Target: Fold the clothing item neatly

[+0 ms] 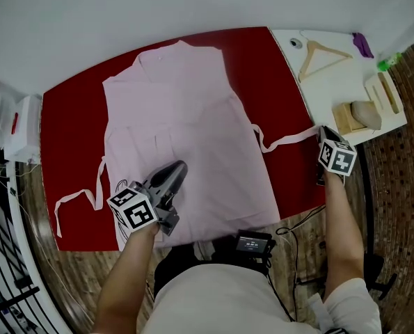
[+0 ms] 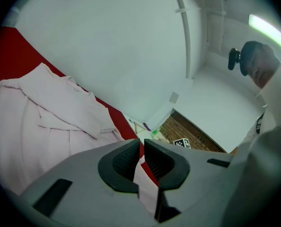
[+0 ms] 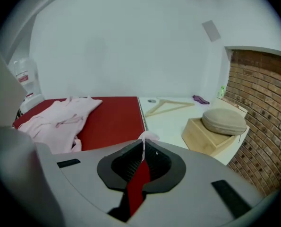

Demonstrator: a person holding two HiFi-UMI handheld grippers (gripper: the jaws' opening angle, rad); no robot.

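A pale pink apron-like garment (image 1: 186, 117) lies spread flat on the red table (image 1: 74, 103), with a tie strap trailing out on each side. My left gripper (image 1: 177, 167) rests over the garment's near part. In the left gripper view its jaws (image 2: 141, 148) are shut, with a fold of pink fabric (image 2: 145, 178) pinched between them. My right gripper (image 1: 326, 132) hovers off the table's right edge, shut on the end of the right tie strap (image 1: 290, 139). In the right gripper view the strap's tip (image 3: 145, 137) pokes up from the shut jaws (image 3: 143, 148).
A white side table (image 1: 290, 68) to the right holds a wooden hanger (image 1: 321, 53), a wooden block with a tan pad (image 1: 363, 113), a purple item (image 1: 363, 44) and a small green thing (image 1: 387, 62). The left tie strap (image 1: 78, 197) trails toward the near left corner. White bags (image 1: 15, 127) stand at the left.
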